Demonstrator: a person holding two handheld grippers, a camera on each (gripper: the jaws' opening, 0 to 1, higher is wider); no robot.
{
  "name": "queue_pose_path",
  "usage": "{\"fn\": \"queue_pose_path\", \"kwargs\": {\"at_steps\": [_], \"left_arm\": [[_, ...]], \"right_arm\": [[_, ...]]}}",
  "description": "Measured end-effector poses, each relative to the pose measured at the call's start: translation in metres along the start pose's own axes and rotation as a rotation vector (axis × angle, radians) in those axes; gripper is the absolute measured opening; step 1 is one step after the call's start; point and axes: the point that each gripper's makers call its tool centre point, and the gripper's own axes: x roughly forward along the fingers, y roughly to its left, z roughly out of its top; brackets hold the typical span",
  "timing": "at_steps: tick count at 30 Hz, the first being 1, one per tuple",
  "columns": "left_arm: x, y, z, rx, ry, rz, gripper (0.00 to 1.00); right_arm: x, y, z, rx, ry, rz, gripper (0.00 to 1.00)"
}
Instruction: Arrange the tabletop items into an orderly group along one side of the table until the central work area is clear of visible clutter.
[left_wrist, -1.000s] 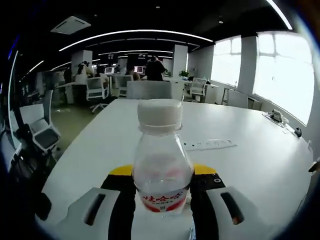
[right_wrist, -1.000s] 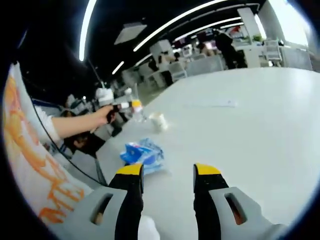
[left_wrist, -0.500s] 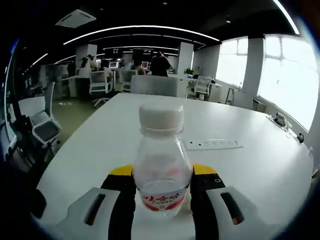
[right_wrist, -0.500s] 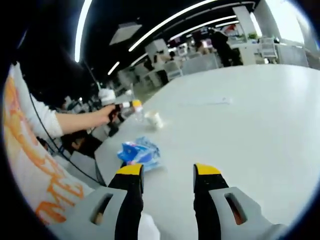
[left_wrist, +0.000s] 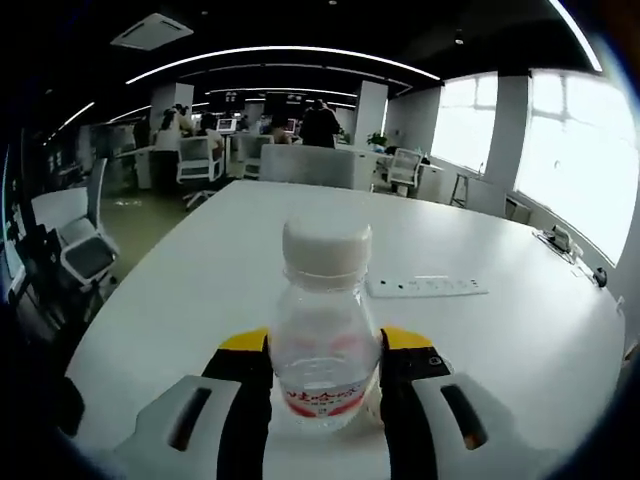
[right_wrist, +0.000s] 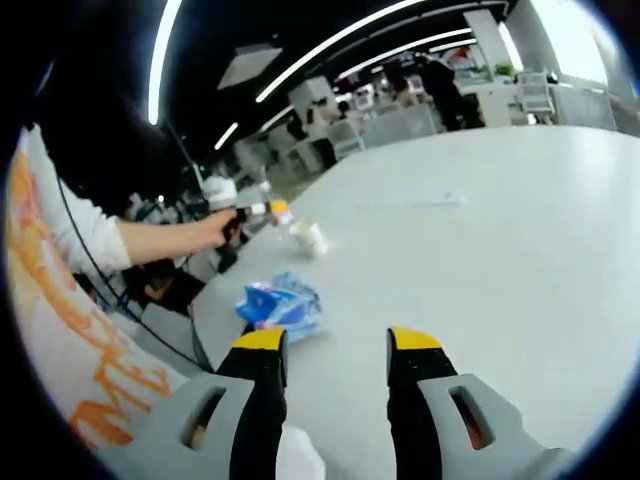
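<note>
Your left gripper view is bright on its right side, with daylight pouring through the windows (left_wrist: 560, 150) and blowing them out to plain white. Ceiling light strips (left_wrist: 280, 52) bend into arcs under the fisheye, against a dark ceiling. The white table (left_wrist: 500, 330) shines evenly with only soft shadows. The bottle (left_wrist: 325, 335) reads sharp up close, while the far office goes soft. In your right gripper view the light strips (right_wrist: 168, 60) streak hard, and the left edge smears and stretches.
</note>
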Motion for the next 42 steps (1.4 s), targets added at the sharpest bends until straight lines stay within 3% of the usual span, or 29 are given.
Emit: {"fn": "queue_pose_path", "kwargs": {"at_steps": [16, 30, 42], "left_arm": [[-0.004, -0.012, -0.006, 0.014, 0.016, -0.042, 0.38], [0.006, -0.002, -0.010, 0.074, 0.014, -0.100, 0.38], [-0.015, -0.022, -0.009, 0.098, -0.016, -0.115, 0.38]], "right_arm": [[-0.002, -0.002, -0.005, 0.016, 0.000, -0.010, 0.37], [-0.002, -0.002, -0.004, 0.013, -0.001, -0.012, 0.37], [-0.003, -0.004, -0.008, 0.017, 0.000, -0.014, 0.38]]}}
